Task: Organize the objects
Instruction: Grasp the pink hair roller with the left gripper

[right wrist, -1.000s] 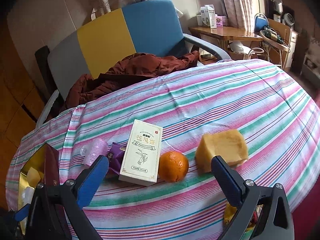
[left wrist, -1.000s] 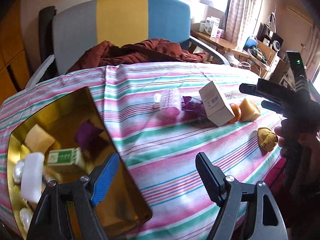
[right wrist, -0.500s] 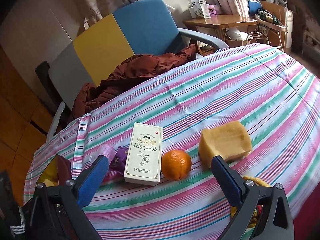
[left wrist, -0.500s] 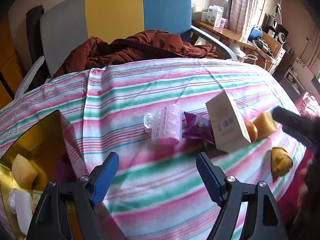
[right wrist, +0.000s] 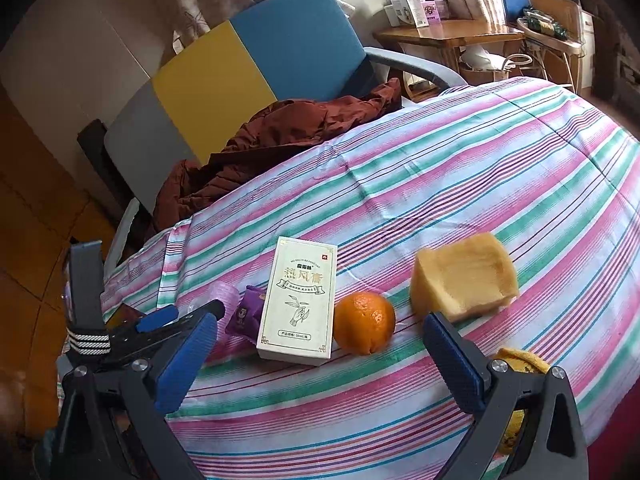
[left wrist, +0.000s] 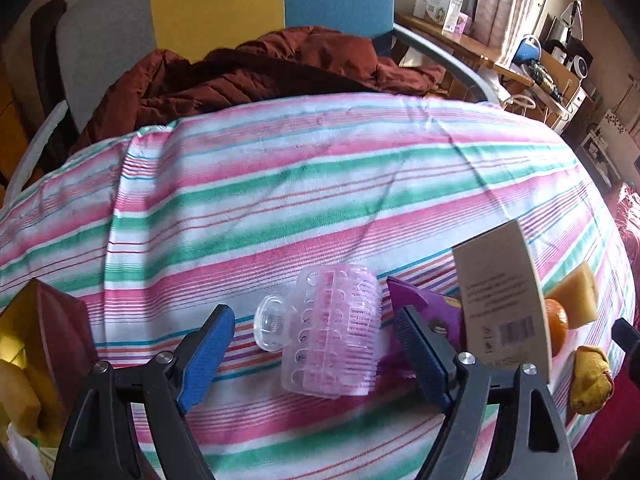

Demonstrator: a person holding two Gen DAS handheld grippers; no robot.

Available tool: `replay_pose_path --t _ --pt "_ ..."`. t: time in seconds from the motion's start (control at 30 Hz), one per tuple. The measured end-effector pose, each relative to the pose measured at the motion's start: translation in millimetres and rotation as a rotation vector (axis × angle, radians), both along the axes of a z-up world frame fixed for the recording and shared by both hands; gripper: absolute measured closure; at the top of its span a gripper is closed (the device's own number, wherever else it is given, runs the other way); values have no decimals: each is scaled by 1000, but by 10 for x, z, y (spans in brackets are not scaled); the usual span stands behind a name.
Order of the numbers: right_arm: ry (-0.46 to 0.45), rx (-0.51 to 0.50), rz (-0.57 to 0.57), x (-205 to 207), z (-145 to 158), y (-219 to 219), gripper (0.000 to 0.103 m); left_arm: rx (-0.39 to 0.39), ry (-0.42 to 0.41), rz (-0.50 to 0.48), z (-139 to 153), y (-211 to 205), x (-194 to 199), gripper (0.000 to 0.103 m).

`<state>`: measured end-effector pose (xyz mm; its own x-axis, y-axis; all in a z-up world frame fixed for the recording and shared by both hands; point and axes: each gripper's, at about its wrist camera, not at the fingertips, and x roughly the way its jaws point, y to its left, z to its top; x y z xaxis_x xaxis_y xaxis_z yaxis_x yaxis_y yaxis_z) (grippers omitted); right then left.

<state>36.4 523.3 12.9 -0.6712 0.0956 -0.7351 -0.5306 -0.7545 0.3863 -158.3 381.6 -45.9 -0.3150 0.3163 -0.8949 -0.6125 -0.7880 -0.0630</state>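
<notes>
A clear pink hair roller (left wrist: 332,332) lies on the striped tablecloth (left wrist: 280,184), between the blue pads of my left gripper (left wrist: 316,346). Its jaws are opening and the pads stand apart from the roller. Right of it come a purple packet (left wrist: 424,312), a cream box (left wrist: 500,292), an orange (left wrist: 558,326) and a yellow sponge (left wrist: 576,300). My right gripper (right wrist: 320,360) hangs open and empty in front of the cream box (right wrist: 298,300) and the orange (right wrist: 364,328). The sponge (right wrist: 464,276) lies beyond its right finger. The left gripper (right wrist: 180,316) shows at the left of that view.
A gold box (left wrist: 24,340) holding several items sits at the table's left edge. A yellow cloth lump (left wrist: 590,376) lies at the near right. Behind the table stands an armchair (left wrist: 224,4) with a maroon jacket (left wrist: 260,72). A wooden desk (right wrist: 448,36) stands at the back right.
My left gripper swung right from the gold box and sank toward the table; the pink roller now sits between its fingers. The right gripper stayed nearly in place, tilting slightly.
</notes>
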Motion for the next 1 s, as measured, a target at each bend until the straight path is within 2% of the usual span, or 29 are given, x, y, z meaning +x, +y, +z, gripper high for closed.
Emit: replay_pose_path --t 0.07,0.1,0.13,0.23,0.3,0.53,0.77,0.9,1.0 --pt "-9 -2 -3 -5 -18 17 0 3 -32 -2 -90 -7 -12 25" --pt "-13 -3 -6 -8 -28 26 0 12 -30 8 -102 -44 -12 36" --pt "-16 -5 -7 -9 -37 32 0 22 -13 21 -82 -98 -6 40" --pt "-24 1 -7 -12 -45 22 0 63 -43 49 -51 -256 50 40" --pt "-28 7 -3 -21 -44 10 0 60 -38 38 -54 -317 175 40" --pt "-32 43 25 -60 -25 -80 0 59 14 -36 -47 -490 894 40" --pt "3 47 55 -61 12 -137 0 80 110 -135 -56 -653 1549 40" --pt "79 20 140 -75 89 -242 0 86 148 -196 -43 -808 1784 41" --pt "86 -13 251 -172 91 -407 2 88 169 -229 -45 -862 1889 41"
